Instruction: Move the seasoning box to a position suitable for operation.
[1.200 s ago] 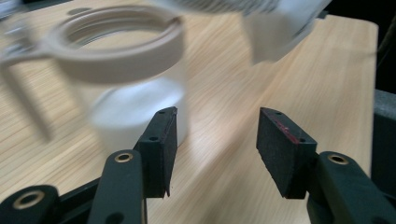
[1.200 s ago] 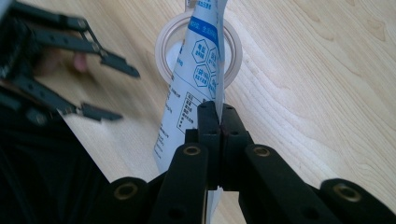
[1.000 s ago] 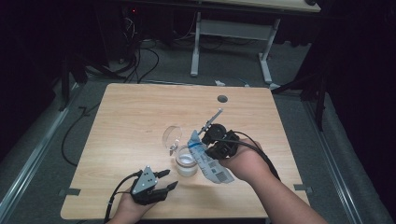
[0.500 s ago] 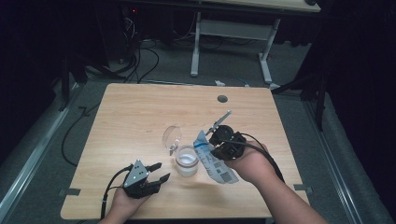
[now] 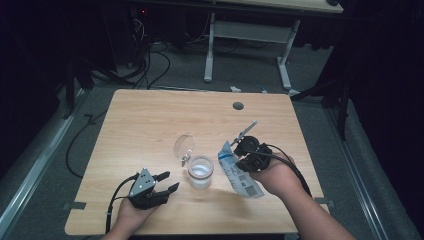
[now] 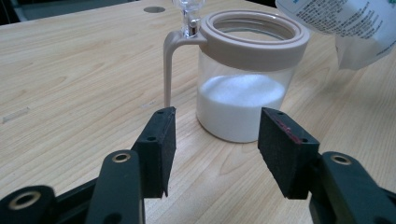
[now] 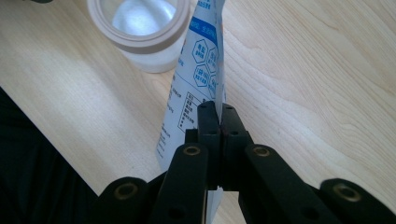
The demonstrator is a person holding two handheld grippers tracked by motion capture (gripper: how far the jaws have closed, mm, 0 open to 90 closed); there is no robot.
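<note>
Lowered toward right of centre since the earlier frame, the right gripper clamps the pouch beside the jar; left gripper gapes empty; next, likely setting the pouch down.

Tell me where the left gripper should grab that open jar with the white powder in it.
Probably on the clear glass wall of the jar, below the beige rim. Come in level from the side the left gripper already faces, its open jaws straddling the round body. The hinged lid stands open at the back and the pouch hangs to the right, so the near side looks free.
</note>
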